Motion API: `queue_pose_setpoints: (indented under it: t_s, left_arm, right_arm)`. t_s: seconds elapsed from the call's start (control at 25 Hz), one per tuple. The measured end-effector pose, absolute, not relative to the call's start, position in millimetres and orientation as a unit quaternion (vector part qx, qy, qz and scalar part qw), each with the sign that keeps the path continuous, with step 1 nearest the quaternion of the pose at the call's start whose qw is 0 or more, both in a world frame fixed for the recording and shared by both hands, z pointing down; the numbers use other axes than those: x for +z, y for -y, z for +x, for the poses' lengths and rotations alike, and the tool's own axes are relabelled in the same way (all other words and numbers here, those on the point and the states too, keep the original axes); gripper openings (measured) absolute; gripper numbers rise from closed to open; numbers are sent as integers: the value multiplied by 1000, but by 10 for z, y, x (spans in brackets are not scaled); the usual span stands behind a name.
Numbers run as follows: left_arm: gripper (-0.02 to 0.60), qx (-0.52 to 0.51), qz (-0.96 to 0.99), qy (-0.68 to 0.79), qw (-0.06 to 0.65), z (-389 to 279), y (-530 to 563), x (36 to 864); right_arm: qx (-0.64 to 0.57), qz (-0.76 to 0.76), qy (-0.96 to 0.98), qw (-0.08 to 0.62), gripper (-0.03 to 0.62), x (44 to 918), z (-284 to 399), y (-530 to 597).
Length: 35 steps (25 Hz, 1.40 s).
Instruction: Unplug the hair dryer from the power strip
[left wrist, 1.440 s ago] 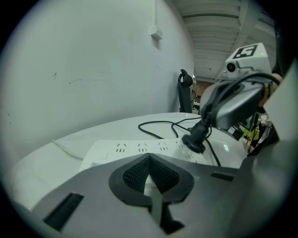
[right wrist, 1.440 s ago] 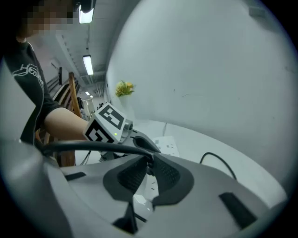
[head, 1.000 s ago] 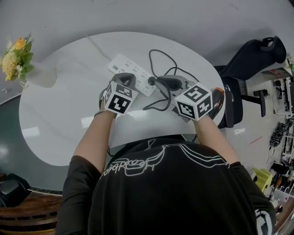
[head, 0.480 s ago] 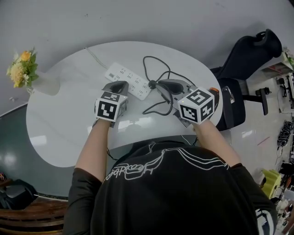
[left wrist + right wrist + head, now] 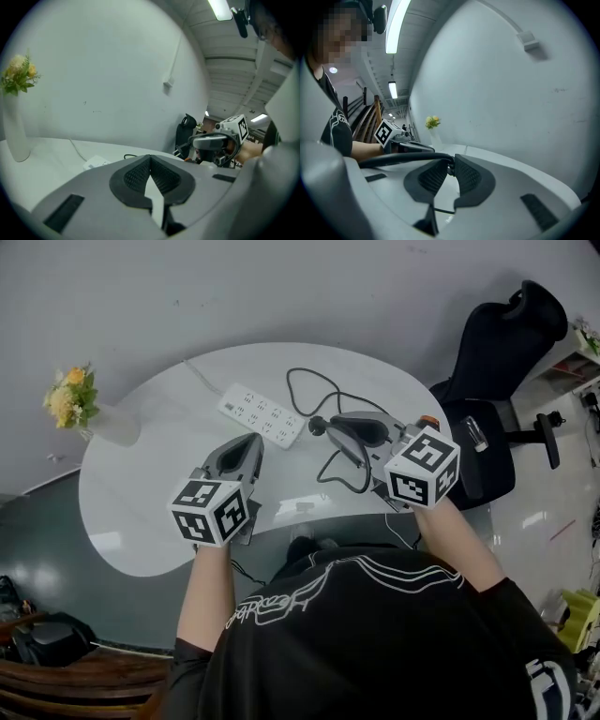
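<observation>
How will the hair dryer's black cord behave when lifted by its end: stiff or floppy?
Probably floppy: the cord lies in loose curls on the table, so it should sag and trail behind the right gripper, which is closed on its end. It looks thin, so it is likely light. A trailing loop might snag on the power strip.

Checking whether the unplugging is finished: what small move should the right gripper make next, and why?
Probably lower the plug onto the table and open the right gripper: the plug sits clamped in its jaws, clear of the power strip, so only setting it down seems left.
</observation>
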<state>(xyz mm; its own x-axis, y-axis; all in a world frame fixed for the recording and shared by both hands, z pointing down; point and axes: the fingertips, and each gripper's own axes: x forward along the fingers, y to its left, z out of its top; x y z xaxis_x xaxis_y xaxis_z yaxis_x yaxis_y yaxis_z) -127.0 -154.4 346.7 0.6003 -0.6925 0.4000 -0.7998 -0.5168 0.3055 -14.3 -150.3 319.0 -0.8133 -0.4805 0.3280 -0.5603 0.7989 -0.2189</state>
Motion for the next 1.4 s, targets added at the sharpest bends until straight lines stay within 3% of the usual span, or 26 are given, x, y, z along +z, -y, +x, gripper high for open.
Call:
queue_pose_setpoints:
  t_s: [0.52,1.4]
  left_arm:
    - [3,24,887,425,180,-690,455,2577]
    - [3,49,901,412,126,-299,194,2422]
  right_arm:
    - [128,264,955,46,28,2710,403,689]
    - [128,226,965,21,28,2554,570,336]
